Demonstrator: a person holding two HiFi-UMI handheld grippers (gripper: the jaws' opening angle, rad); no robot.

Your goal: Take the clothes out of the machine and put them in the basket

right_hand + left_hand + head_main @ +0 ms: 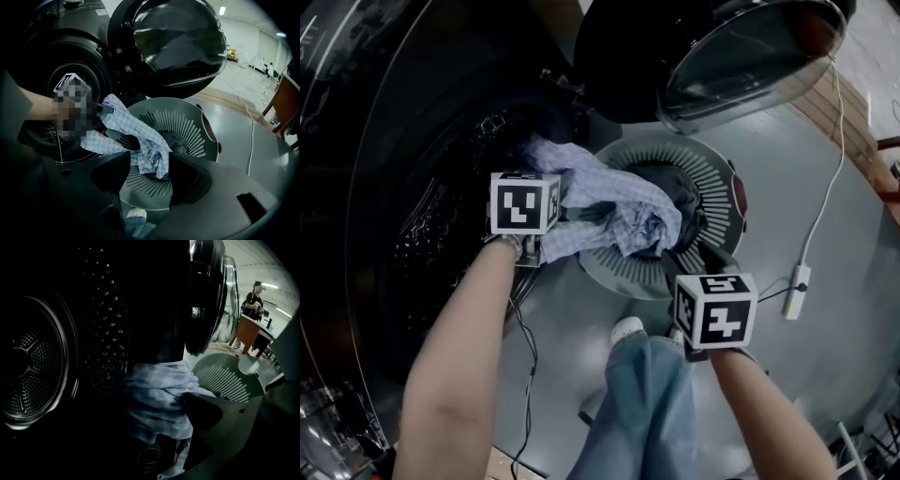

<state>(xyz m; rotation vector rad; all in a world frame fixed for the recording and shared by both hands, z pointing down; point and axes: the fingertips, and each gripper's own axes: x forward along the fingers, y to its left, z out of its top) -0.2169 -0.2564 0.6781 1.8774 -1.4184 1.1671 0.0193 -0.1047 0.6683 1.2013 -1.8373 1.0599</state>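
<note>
The pale blue checked cloth (pixel 619 211) stretches from the mouth of the perforated steel drum (pixel 108 333) of the black washing machine (pixel 356 112), on the left, to the round grey slotted plastic basket (pixel 717 173) just right of it. Its right end hangs over a dark garment (pixel 682 199) lying in the basket. The left gripper (pixel 154 408), jaws wide, seems to clamp the cloth's bunched left end, though that view is dark. The right gripper (pixel 149 161), jaws about half closed, pinches the hanging right end. The machine's round glass door (pixel 750 56) stands open at the far side.
</note>
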